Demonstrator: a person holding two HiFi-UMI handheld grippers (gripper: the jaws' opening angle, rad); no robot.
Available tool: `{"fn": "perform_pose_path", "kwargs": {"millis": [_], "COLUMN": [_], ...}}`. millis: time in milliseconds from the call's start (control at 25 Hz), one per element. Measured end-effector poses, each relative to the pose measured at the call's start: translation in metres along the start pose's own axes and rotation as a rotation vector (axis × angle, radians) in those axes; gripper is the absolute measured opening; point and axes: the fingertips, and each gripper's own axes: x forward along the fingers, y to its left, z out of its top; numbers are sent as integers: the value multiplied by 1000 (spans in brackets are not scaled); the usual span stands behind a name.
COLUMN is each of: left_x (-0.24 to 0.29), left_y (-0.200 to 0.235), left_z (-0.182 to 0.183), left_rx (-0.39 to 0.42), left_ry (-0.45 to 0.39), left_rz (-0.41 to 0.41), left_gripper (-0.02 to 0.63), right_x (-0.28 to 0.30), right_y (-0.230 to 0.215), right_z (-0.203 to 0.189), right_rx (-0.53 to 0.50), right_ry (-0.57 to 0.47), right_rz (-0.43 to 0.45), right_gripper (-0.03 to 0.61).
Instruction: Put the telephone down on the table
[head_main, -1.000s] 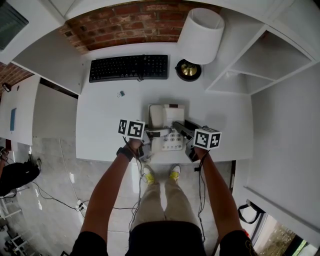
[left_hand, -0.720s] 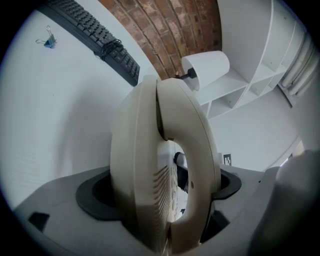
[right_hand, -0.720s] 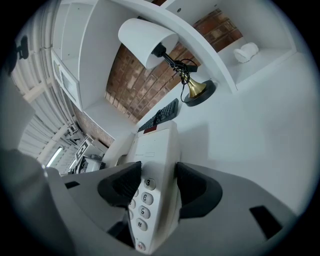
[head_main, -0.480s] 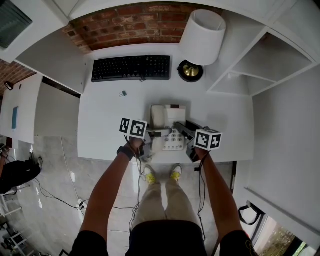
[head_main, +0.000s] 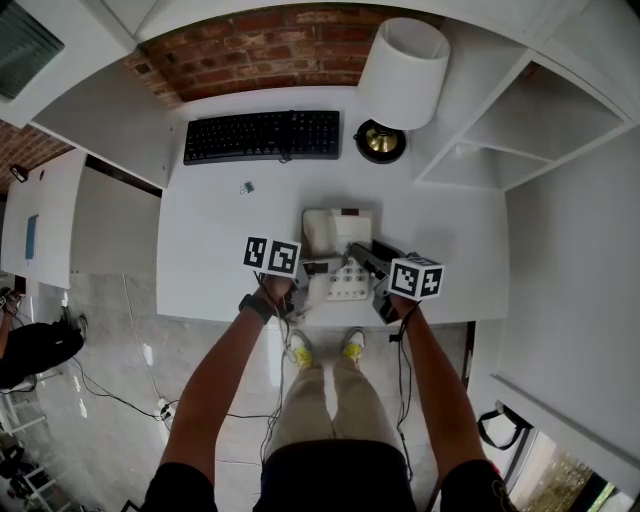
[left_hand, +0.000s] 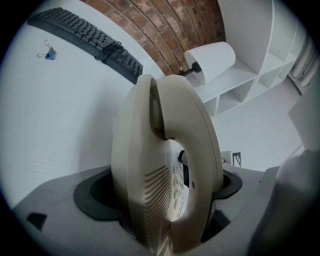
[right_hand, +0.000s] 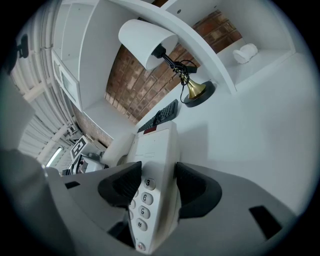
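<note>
While both grippers hold it, the telephone (head_main: 338, 238) is over the near part of the white table (head_main: 215, 235), close to the edge. I cannot tell if its underside touches the surface.

The left gripper (left_hand: 159, 189) has its jaws closed on the left side of the telephone. The cream handset (left_hand: 200, 135) and the base beside it stand together between the two dark pads (left_hand: 92, 192), which press on them from both sides. The jaws stand rather wide apart because this body fills the whole gap. Through the arch of the handset, some of the keys (left_hand: 177, 172) show just beyond the jaws. Far beyond the jaws, a black keyboard (left_hand: 85, 42) lies by the brick wall (left_hand: 165, 25), and a small binder clip (left_hand: 48, 50) lies well apart from the telephone, to the left of the jaws.

The right gripper (right_hand: 159, 189) has its jaws about half open and closed on the right edge of the telephone. The strip with the number keys sits between the pads, and both pads touch it. Beyond these jaws the rest of the telephone runs away from the camera. Further on stands a lamp (right_hand: 147, 42) with a white shade and a brass foot.

In the head view the two grippers face each other, with the telephone between them.
</note>
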Motion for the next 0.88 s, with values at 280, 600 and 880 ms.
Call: {"fn": "perform_pose_path", "kwargs": {"millis": [280,600,880], "left_x": [0,-3,-9], "left_y": [0,2,10], "left_z": [-1,-2,-3], "left_rx": [-2,11,52], "left_ry": [-4,9,5], "left_rz": [34,28,57], "left_gripper": [514,514,503], "right_x": [0,1,0], "right_y": [1,2,1], "right_z": [-1,-1,1], "right_rx": [6,12,-17], "right_ry": [-2,-2,-6], "right_rz": [6,16,10], "right_gripper": [216,209,196]}}
